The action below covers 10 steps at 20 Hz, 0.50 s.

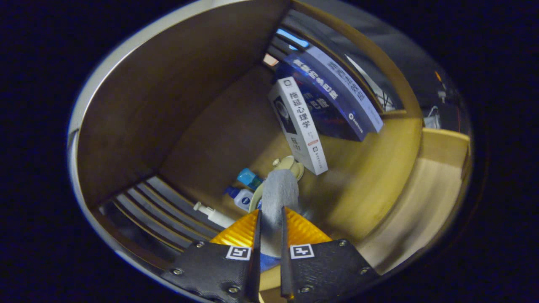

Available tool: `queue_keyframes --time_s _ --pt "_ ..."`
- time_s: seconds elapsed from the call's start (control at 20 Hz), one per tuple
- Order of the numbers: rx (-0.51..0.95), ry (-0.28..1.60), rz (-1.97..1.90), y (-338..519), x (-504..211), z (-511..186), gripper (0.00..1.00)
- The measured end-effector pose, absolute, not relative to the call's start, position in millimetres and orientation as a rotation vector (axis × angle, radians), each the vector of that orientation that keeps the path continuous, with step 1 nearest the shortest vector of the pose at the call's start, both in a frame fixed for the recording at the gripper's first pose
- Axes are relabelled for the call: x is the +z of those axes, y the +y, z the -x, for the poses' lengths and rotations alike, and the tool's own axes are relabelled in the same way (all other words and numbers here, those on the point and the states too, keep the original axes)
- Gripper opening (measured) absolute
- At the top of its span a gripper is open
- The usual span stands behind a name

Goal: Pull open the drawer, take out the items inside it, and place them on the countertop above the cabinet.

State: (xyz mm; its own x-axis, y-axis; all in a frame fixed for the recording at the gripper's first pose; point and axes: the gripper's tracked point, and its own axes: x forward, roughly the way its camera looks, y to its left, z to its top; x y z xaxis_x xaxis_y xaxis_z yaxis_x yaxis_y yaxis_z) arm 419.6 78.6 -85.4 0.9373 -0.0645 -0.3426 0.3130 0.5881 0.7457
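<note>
Several small things crowd the wooden worktop (236, 139) beside the slatted edge: a white pump dispenser (212, 214) lying flat, then a white bottle with a blue cap (241, 197) and a pale blue cap (249, 178). The tool (270, 219) is pinching a grey, felt-like soft strip (279, 195), both fingers closed on it, held above a cream lidded ceramic pot (290, 164), likely on its way down among the things already laid out. Beyond, a white paperback book (300, 126) leans on a dark blue glossy book (332, 94).
</note>
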Motion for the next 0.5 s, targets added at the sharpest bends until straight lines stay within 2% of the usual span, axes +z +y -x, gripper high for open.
queue_keyframes --time_s 0.3,0.5 --pt "-0.22 0.285 -1.021 60 -109 -426 0.19" --pt "-0.267 0.316 -1.058 45 -132 -423 0.19"
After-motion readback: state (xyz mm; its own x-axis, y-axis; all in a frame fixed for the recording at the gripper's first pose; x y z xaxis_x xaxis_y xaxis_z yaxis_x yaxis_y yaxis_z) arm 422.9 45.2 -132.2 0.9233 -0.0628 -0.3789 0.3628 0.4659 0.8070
